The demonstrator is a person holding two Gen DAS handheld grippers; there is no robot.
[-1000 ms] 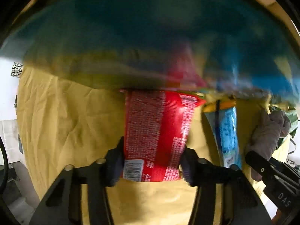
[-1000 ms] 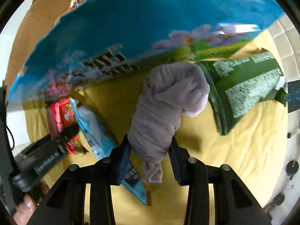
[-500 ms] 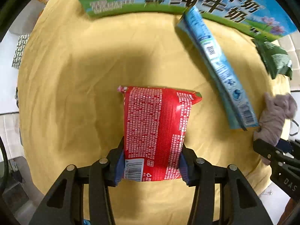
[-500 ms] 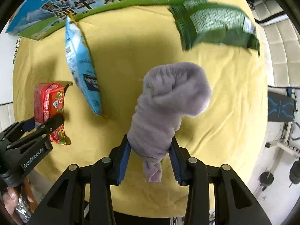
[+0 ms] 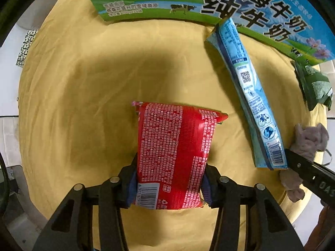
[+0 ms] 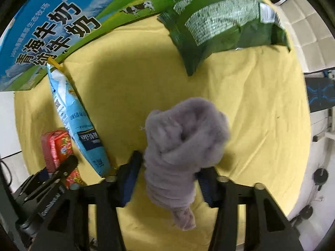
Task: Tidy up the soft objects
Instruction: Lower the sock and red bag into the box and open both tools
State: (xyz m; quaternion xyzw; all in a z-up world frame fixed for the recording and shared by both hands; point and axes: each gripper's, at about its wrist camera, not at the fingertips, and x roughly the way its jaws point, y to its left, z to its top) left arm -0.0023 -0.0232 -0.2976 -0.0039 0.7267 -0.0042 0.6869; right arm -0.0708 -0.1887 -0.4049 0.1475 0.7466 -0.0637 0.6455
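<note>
My left gripper (image 5: 168, 186) is shut on a red snack packet (image 5: 173, 154), held over the yellow cloth (image 5: 83, 104). The packet also shows in the right wrist view (image 6: 56, 148). My right gripper (image 6: 167, 179) has its fingers spread wider than the rolled grey sock (image 6: 180, 146) that lies between them on the cloth; a gap shows on each side. The sock also shows at the right edge of the left wrist view (image 5: 307, 142). A light blue packet (image 5: 247, 92) lies between the two grippers, also seen in the right wrist view (image 6: 77, 121).
A large blue and green milk carton box (image 5: 209, 2) stands along the far side of the cloth, also in the right wrist view (image 6: 52, 31). A green snack bag (image 6: 222, 25) lies at the far right. The cloth's edge drops to tiled floor (image 6: 309, 33).
Both grippers pulled back from the milk box. The right gripper's fingers have opened off the grey sock, which now rests on the cloth. The left gripper still holds the red packet.
</note>
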